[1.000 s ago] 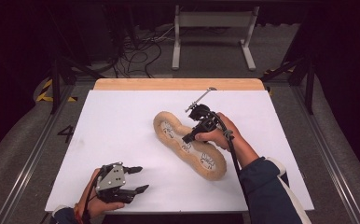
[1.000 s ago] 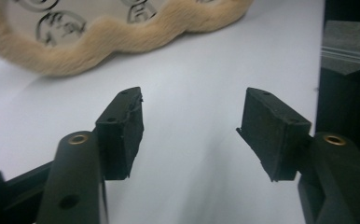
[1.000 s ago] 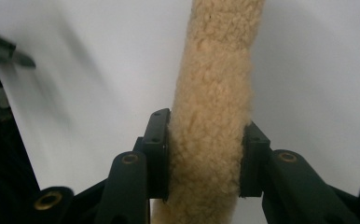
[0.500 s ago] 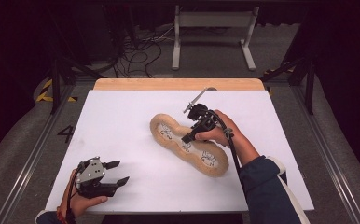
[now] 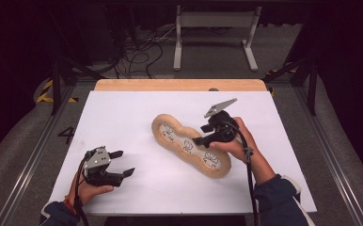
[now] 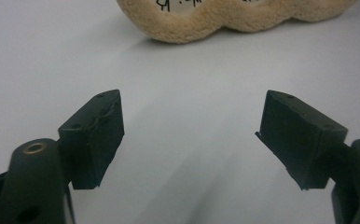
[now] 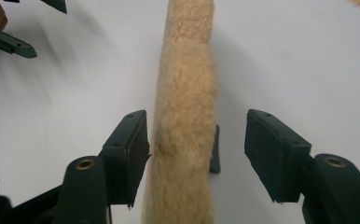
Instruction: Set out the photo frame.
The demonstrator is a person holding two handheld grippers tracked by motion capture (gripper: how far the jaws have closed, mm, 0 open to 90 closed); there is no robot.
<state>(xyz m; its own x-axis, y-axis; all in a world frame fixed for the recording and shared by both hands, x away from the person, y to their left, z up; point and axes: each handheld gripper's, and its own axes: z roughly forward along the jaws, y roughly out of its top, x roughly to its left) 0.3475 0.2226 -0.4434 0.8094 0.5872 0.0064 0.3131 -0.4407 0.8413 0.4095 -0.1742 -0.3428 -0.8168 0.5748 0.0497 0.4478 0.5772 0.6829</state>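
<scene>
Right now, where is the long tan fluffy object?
The long tan fluffy object lies near the white table's middle in the high view, with the open right gripper astride its rim.

In the left gripper view, the top edge cuts off all but the near fuzzy rim of the tan plush piece (image 6: 234, 21), and the black marks on its white inner panel cannot be read. In the right gripper view, the plush piece (image 7: 185, 126) runs out of frame at top and bottom and hides the worktop (image 7: 308, 60) behind it. There, the left gripper (image 7: 17, 32) is cropped by the corner.
</scene>
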